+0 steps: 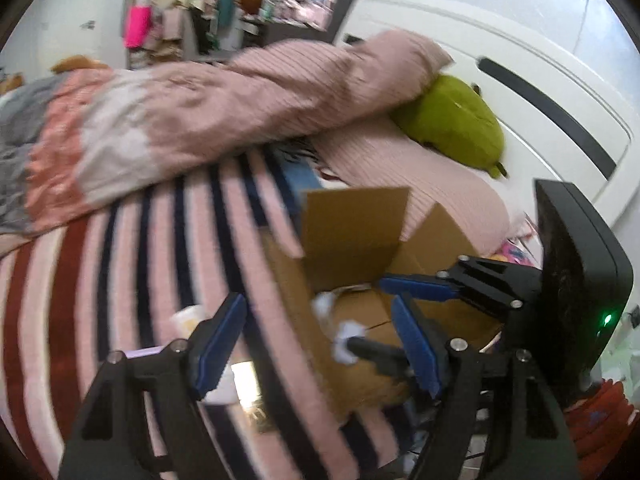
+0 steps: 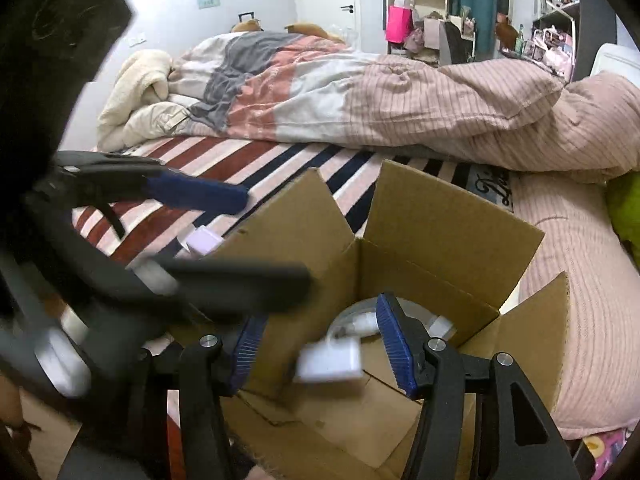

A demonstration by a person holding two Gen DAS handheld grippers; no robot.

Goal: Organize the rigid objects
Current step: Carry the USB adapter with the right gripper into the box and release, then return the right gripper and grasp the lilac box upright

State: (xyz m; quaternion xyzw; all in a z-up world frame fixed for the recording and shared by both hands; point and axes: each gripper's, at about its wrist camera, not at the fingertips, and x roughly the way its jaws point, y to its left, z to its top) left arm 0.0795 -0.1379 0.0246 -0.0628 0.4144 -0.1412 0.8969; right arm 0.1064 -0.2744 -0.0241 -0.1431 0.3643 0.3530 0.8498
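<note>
Right wrist view: my right fingers [image 2: 320, 344] are apart over the box [image 2: 448, 236]. A white block [image 2: 330, 362] is between them, above the box floor. My left fingers [image 1: 316, 344] are apart too.

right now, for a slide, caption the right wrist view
Right gripper open above an open cardboard box on a striped bed, a small white block between its fingers.

We are holding our left gripper [image 1: 316, 350] spread wide, and our right gripper [image 2: 320, 346] is gaping open too, both angled downward.
</note>
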